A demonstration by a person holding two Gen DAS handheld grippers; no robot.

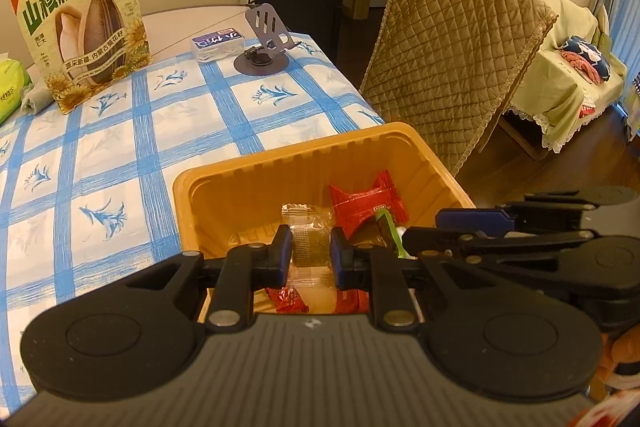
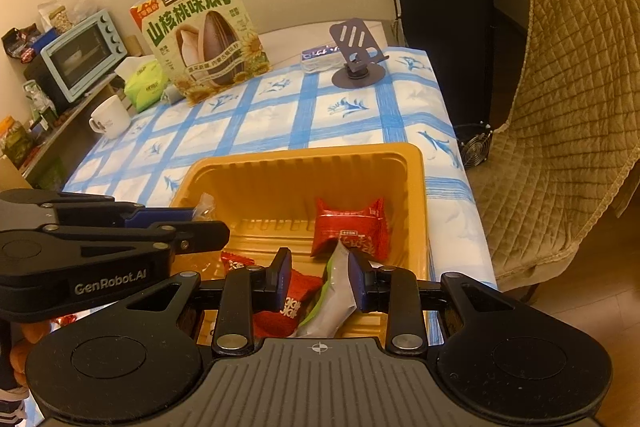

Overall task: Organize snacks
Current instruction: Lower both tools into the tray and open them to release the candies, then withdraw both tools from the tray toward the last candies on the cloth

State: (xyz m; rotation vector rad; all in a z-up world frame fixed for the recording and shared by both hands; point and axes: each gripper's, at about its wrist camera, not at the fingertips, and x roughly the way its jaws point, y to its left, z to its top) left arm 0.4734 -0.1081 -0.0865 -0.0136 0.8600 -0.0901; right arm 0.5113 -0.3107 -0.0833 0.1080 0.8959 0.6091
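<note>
Holding a clear-wrapped snack point(image 1: 309, 247) between its pads over the orange tray point(image 1: 240, 171), the left claw point(image 1: 310, 253) pinches it firmly. Beside it, the right claw point(image 2: 318, 277) grips a green-and-white packet point(image 2: 334, 301) above red packets point(image 2: 348, 229) lying in the tray, which sits at the near edge of the blue-checked worktop point(image 1: 120, 155). A sunflower-seed bag point(image 2: 204, 43) stands behind.

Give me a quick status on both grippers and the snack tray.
Left gripper shut on clear-wrapped snack. Right gripper shut on green-white packet. Both over orange tray; nothing blocking.
</note>
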